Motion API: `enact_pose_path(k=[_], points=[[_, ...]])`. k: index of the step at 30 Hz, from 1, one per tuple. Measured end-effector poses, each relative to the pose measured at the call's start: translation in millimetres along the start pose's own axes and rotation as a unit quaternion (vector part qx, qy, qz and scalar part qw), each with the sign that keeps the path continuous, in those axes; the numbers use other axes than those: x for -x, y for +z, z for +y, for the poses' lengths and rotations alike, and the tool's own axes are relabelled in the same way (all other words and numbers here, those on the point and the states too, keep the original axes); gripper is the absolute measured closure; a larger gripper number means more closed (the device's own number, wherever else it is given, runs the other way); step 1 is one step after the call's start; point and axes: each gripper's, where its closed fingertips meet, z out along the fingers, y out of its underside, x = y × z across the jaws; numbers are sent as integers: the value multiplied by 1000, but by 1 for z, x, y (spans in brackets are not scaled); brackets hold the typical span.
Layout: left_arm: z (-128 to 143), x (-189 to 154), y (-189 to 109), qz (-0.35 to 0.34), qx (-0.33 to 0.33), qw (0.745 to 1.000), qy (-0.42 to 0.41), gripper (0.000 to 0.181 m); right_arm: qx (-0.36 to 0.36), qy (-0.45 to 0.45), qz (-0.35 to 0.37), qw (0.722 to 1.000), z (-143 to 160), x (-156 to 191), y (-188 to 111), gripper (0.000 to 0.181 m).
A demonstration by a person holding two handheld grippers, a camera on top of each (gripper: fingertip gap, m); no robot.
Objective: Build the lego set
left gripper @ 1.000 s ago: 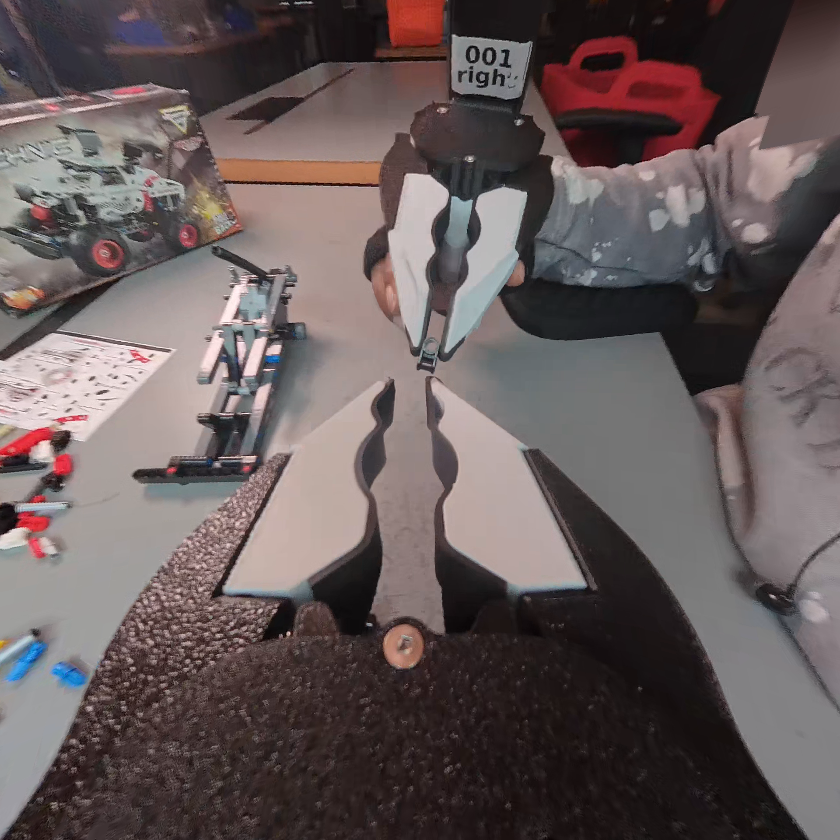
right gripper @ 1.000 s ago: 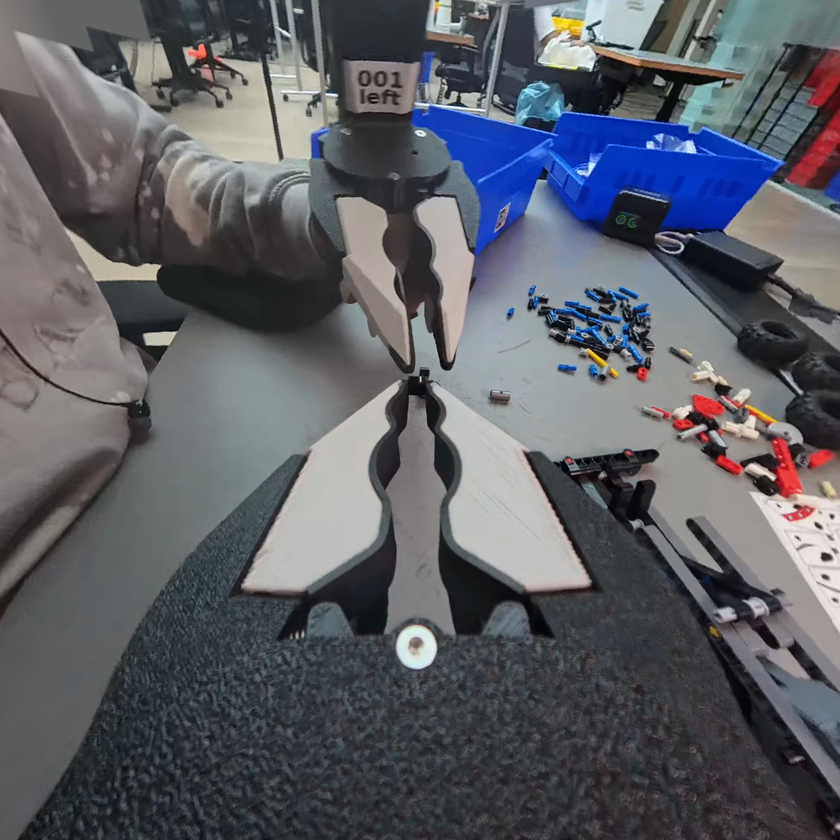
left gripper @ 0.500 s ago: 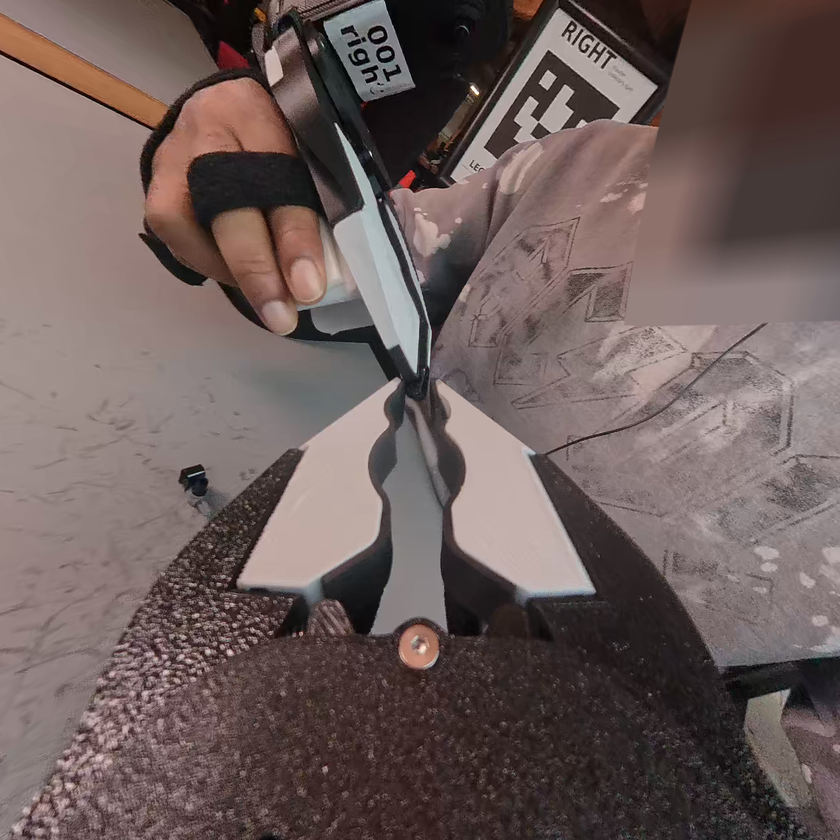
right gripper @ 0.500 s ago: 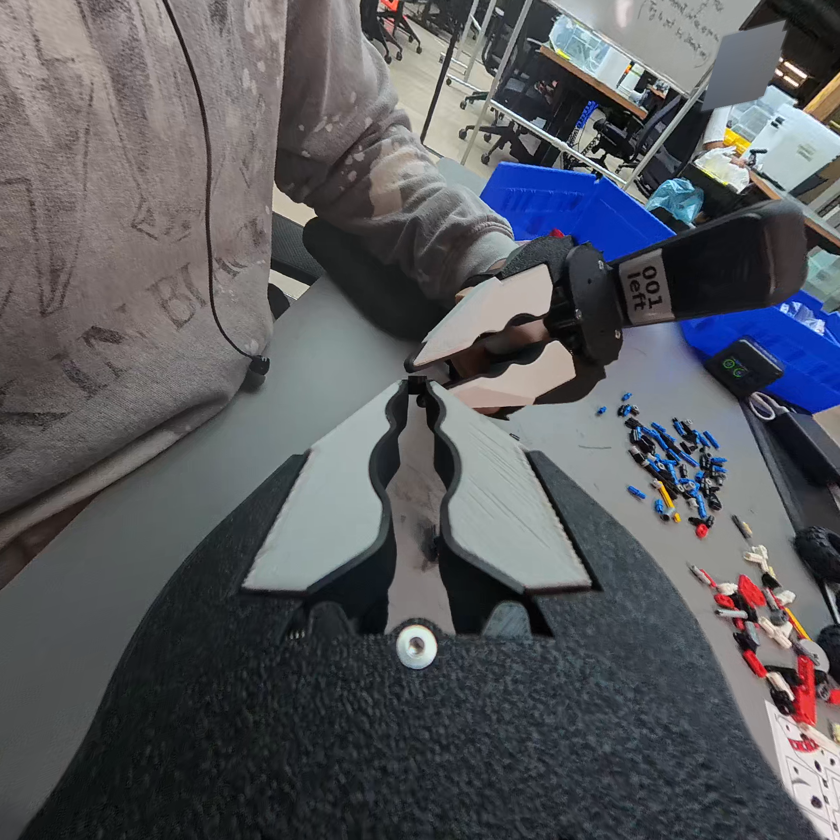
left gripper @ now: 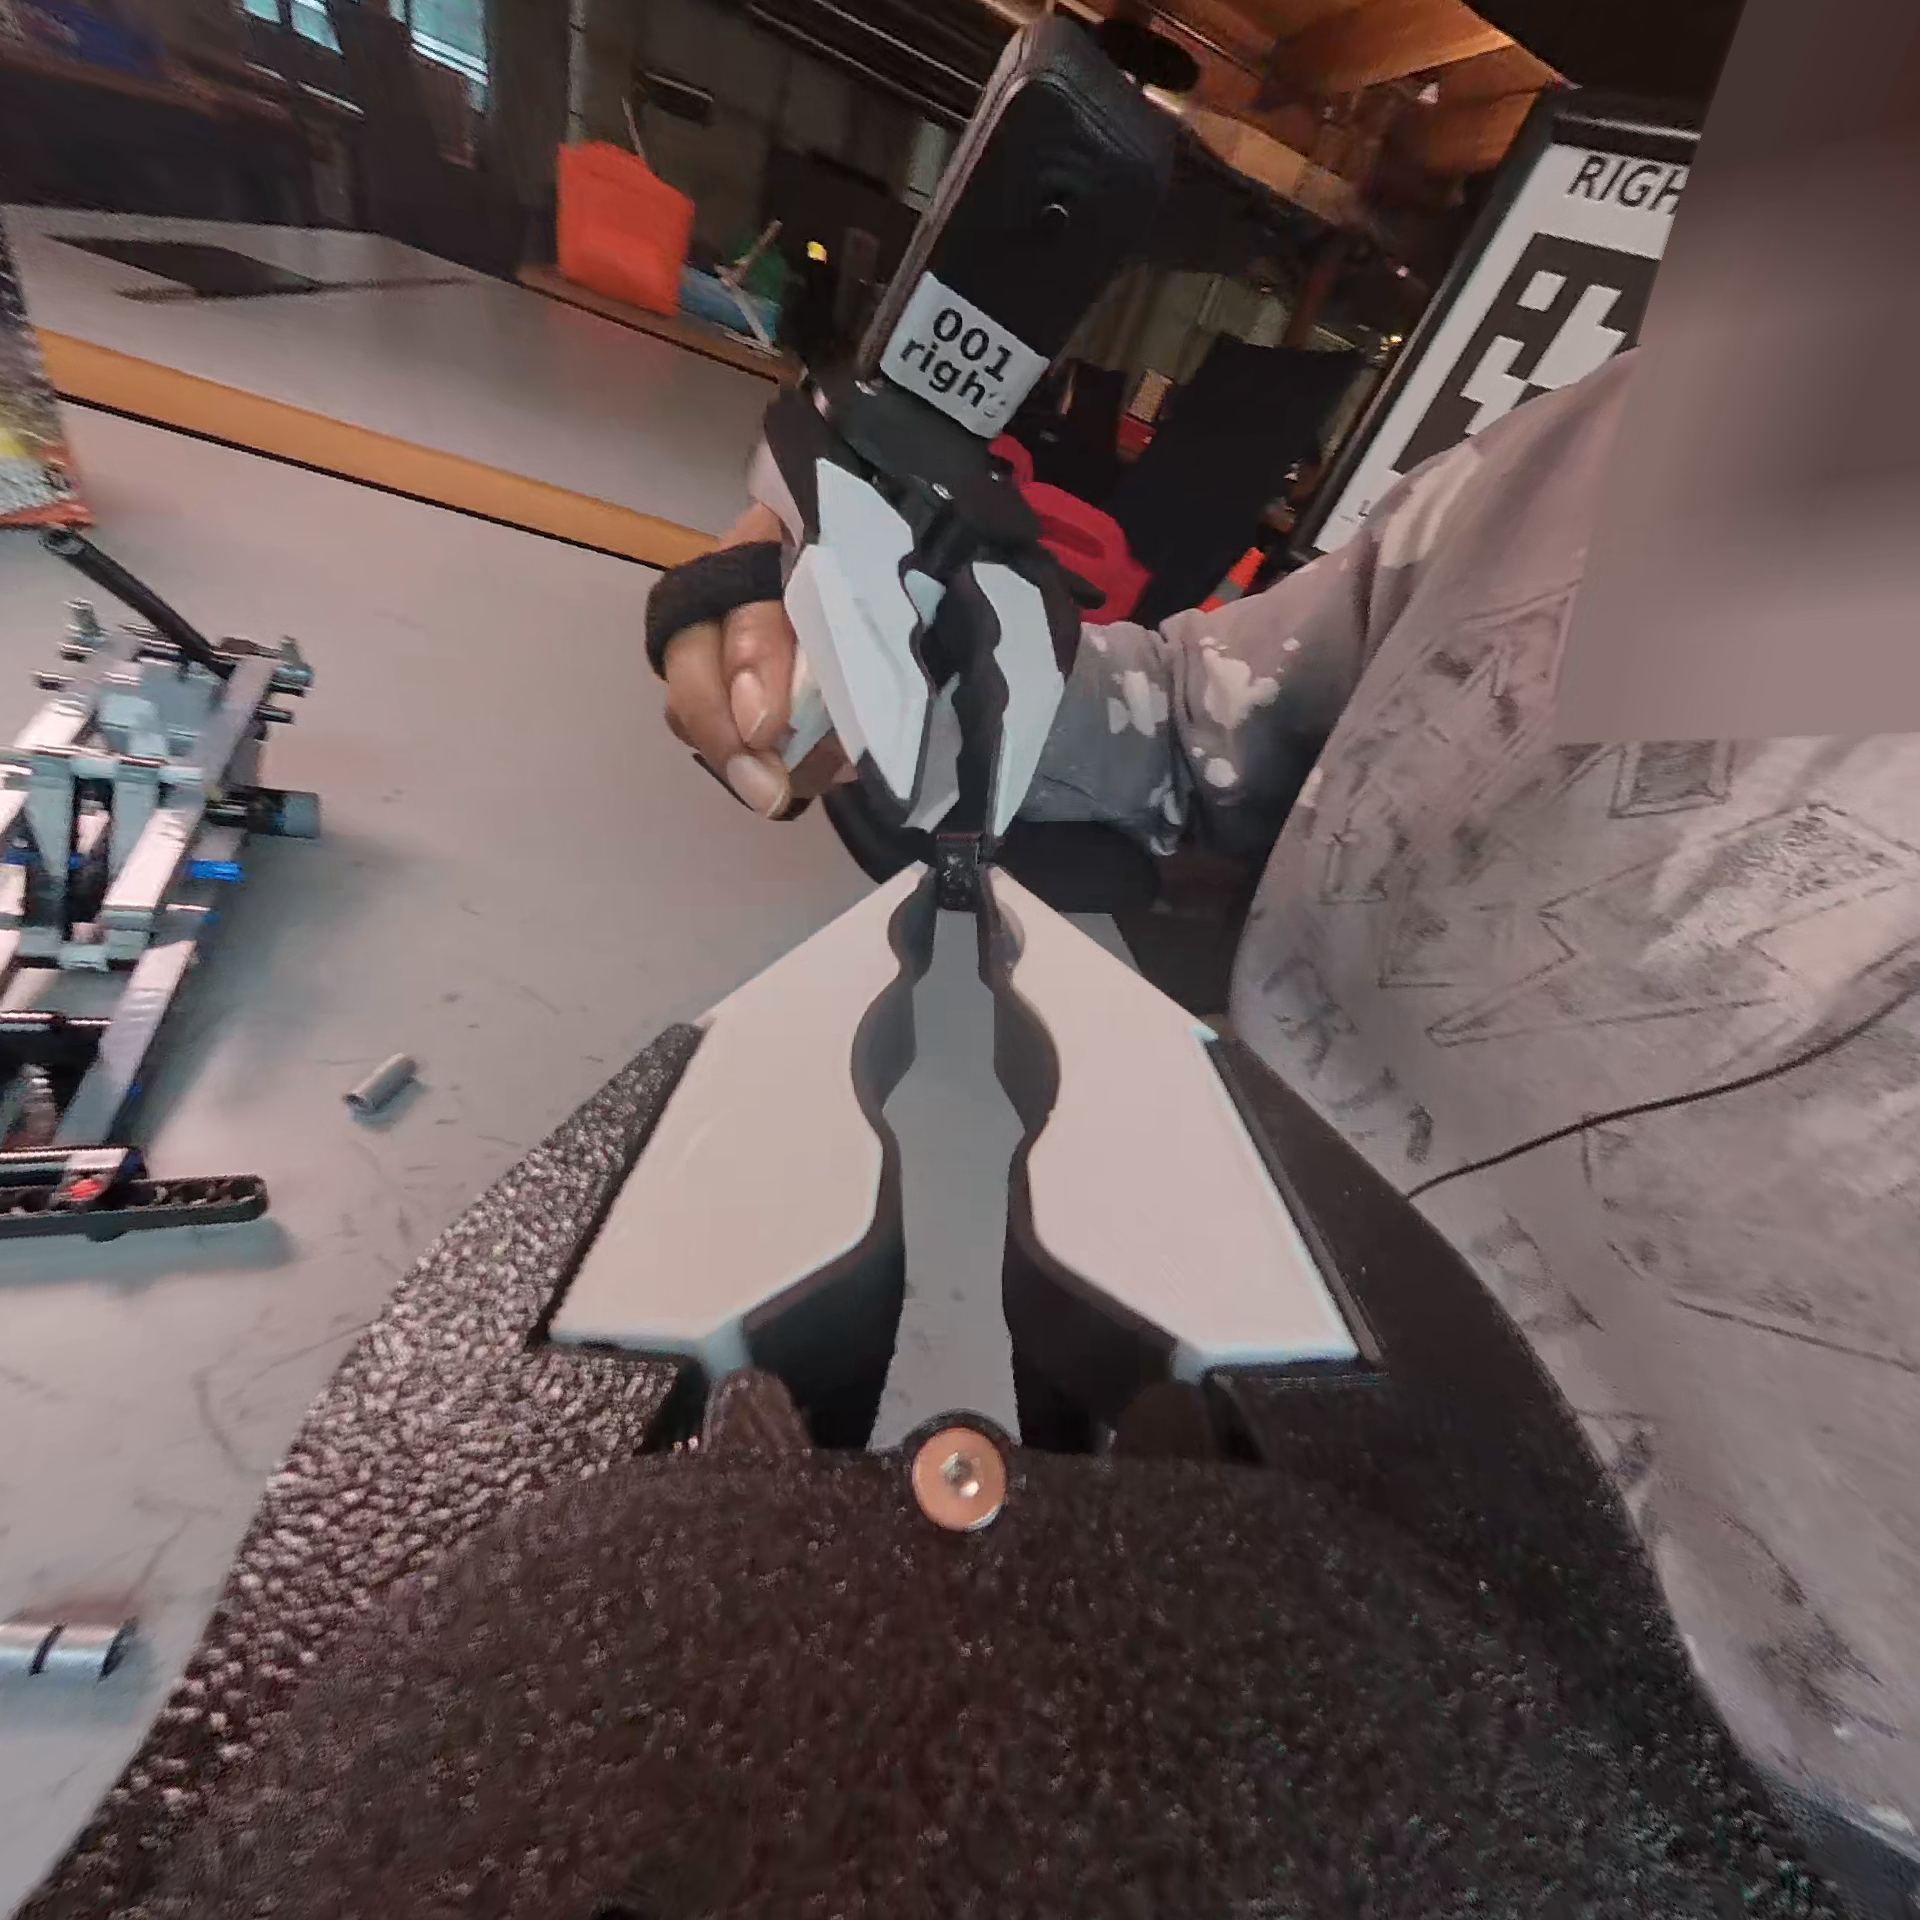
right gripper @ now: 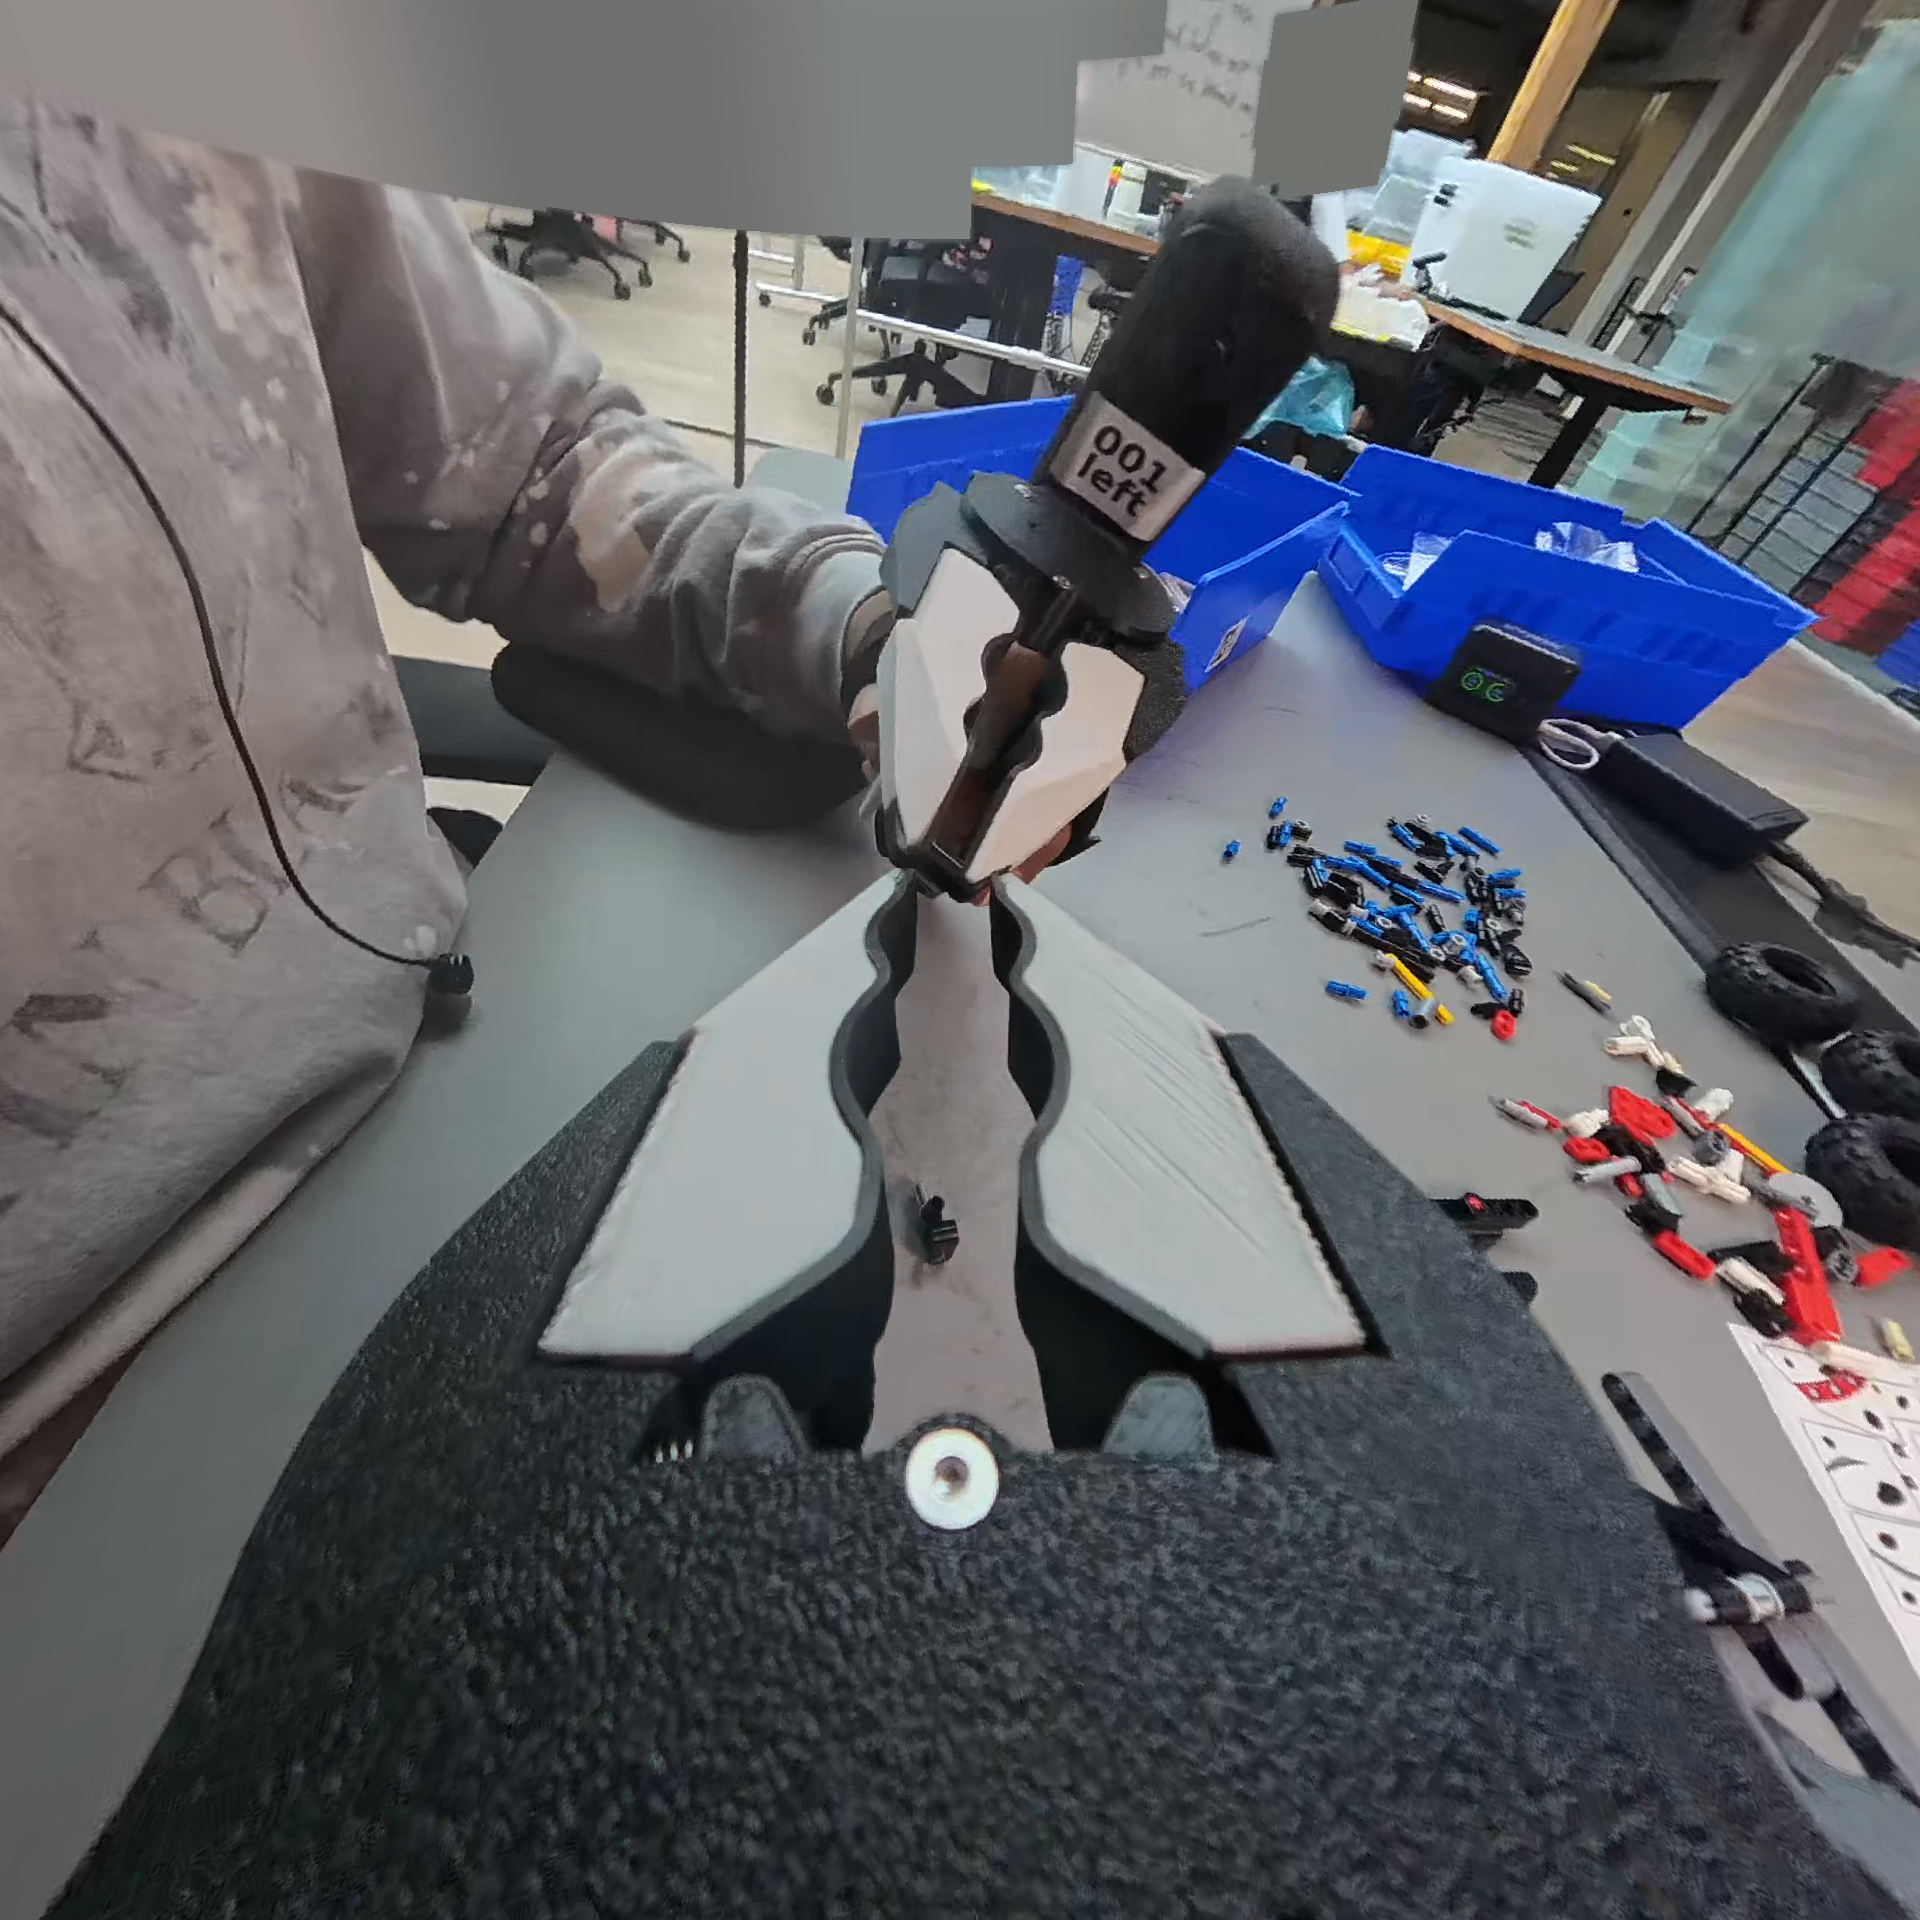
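Meeting nose to nose above the grey tabletop (left gripper: 499,852), the two hand-held grippers share one tiny black lego connector (left gripper: 956,868), which hangs in the air between their tips rather than lying on the table. Lifting it clear looks deliberate: a piece this small is easier to turn or re-grip when nothing lies beneath it.

The left gripper (left gripper: 956,906) has its jaws drawn in almost to touching, and they seem to pinch the lower end of the connector. The right gripper (right gripper: 951,902) shows a narrow gap between its jaws, with the other tool's nose sitting right at that gap. Whether its pads press on the connector I cannot tell.

My reading is a handover or a re-grip, giving one tool a better hold before the connector goes into the model. That model, a long grey-and-black lego chassis (left gripper: 125,831), lies well off to the left. A short grey tube (left gripper: 379,1081) rests loose beside it.

Another small black clip (right gripper: 932,1226) lies on the table under the right tool. Farther out sit a heap of blue and black pins (right gripper: 1413,914), red and white parts (right gripper: 1714,1174) and black rubber tyres (right gripper: 1782,987), all within reach as stock.
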Motion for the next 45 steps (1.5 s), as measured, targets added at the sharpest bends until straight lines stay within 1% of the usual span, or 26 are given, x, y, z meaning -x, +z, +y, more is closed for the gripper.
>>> enact_pose_path(k=[3, 5, 8, 11, 13, 19, 23, 29, 31, 40, 45], points=[[-6, 9, -1, -53, -6, 998, 39, 173, -4, 48, 4, 999, 1, -7, 2, 165], [-8, 13, -2, -82, -4, 995, 65, 173, -13, 75, -7, 997, 1, -6, 3, 166], [-8, 15, -2, -105, 1, 990, 93, 173, -17, 96, -4, 995, 1, -11, 3, 173], [-7, 16, -2, -118, 10, 987, 111, 173, -14, 107, -9, 994, 3, -11, 4, 174], [-2, 18, -1, -122, 29, 985, 116, 172, 4, 92, -12, 996, 9, -8, 5, 174], [24, 19, 3, -113, 100, 984, 100, 172, 74, 7, -23, 997, 30, 3, 9, 174], [35, 18, 7, -119, 141, 975, 121, 172, 87, 0, -39, 995, 35, 9, 9, 174], [50, 21, 8, -134, 190, 963, 138, 172, 135, -13, -52, 989, 50, 14, 11, 174], [53, 23, 7, -138, 198, 961, 138, 172, 150, -20, -49, 987, 54, 14, 11, 174], [61, 27, 7, -144, 215, 956, 136, 173, 177, -25, -48, 983, 63, 15, 13, 174], [71, 33, 7, -162, 238, 947, 144, 173, 192, -15, -45, 980, 73, 15, 16, 174]])
